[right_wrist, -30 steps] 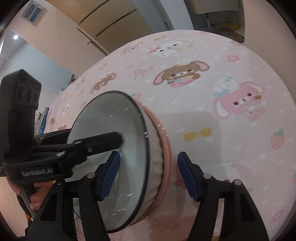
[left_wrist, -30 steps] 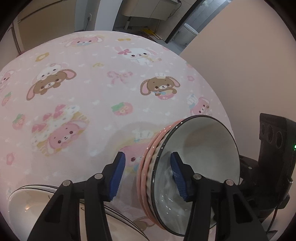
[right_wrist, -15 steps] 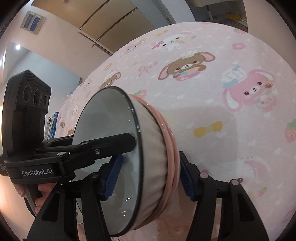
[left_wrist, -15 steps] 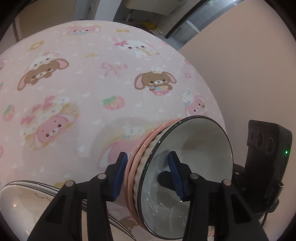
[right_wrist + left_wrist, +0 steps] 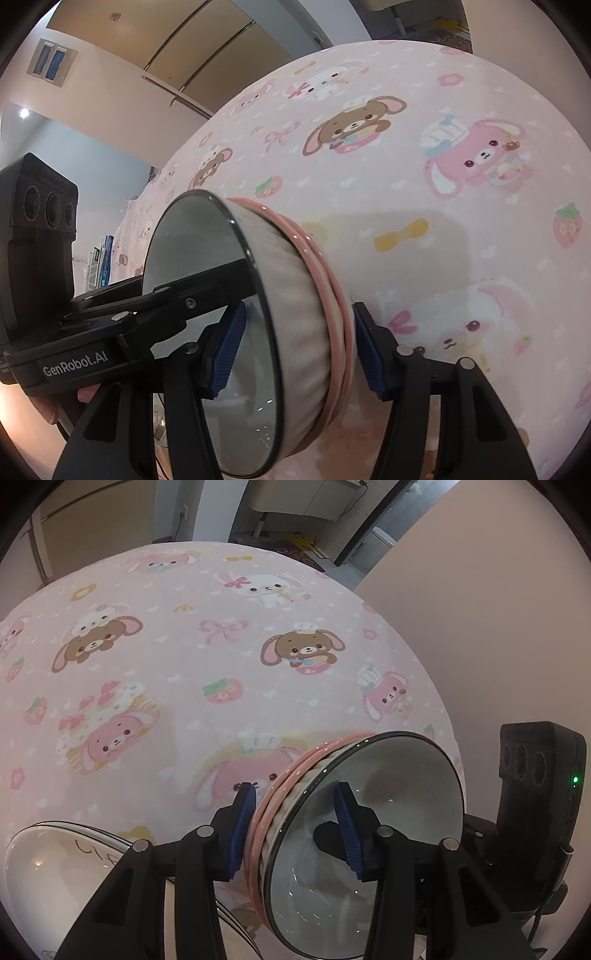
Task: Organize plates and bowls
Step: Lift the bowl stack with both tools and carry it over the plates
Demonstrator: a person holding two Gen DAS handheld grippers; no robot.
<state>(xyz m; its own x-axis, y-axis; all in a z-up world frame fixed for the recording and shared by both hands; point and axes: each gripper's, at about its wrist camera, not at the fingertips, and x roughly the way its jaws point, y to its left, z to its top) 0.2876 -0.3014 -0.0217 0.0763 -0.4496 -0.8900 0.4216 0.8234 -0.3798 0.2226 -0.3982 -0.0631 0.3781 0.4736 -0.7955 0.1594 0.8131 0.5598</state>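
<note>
Together, left tool [image 5: 291,834] and right tool [image 5: 299,350] clamp stacked pink-and-white glazed ceramic bowls [image 5: 354,830] across opposite rims above the counter [image 5: 221,646]; heavy, slippery, breakable.

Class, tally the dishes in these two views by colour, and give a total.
White bowl with dark rim, held on edge: 1
Pink dishes nested behind it: at least 2 rims show
White dish on the tablecloth: 1, perhaps stacked
Total: at least 4
</note>
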